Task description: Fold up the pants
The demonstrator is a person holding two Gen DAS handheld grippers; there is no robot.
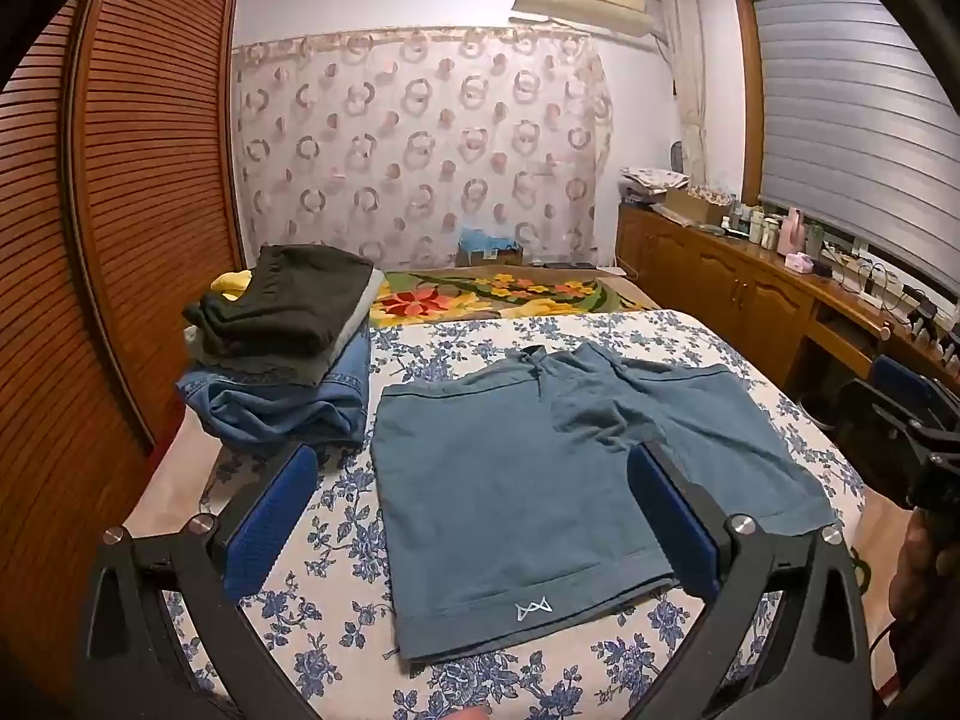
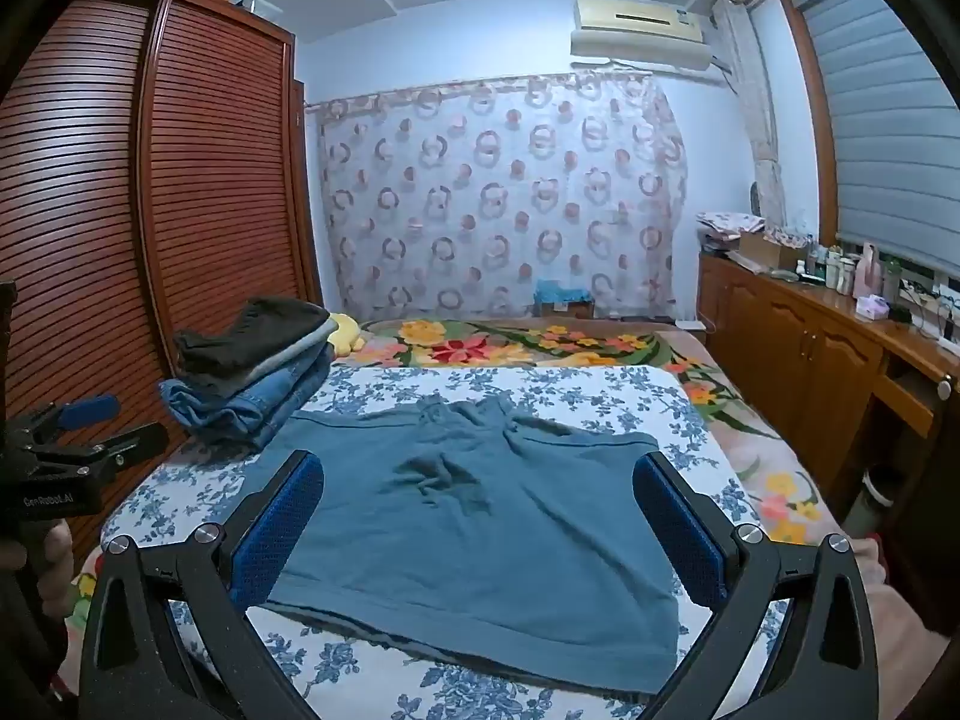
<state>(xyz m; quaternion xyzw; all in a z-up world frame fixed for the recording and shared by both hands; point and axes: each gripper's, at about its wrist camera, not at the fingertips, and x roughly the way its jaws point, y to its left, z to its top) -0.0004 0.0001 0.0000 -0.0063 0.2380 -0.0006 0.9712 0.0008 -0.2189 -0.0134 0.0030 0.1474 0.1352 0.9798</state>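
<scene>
Hovering over blue shorts (image 1: 510, 480), both grippers' jaws wide open, holding nothing

Bed open near the front – crowded at the far left

Bare floral sheet (image 1: 336, 618) lies free left of the shorts (image 1: 510, 480); 1 stack of folded clothes (image 1: 282, 354) blocks the far-left corner beside the wardrobe (image 1: 120, 180)

The left gripper (image 1: 474, 516) is a matte black frame of two wedge-shaped arms with triangular cut-outs, each carrying round silver screw heads near its top. Its fingers (image 1: 273, 519) are faced with flat, royal-blue textured pads. The right gripper (image 2: 480, 519) has the same build: black arms, silver screws, blue-padded fingers (image 2: 681, 525). At the left edge of the right wrist view, the other gripper's black body bears white lettering, "GenRobot.AI".
</scene>
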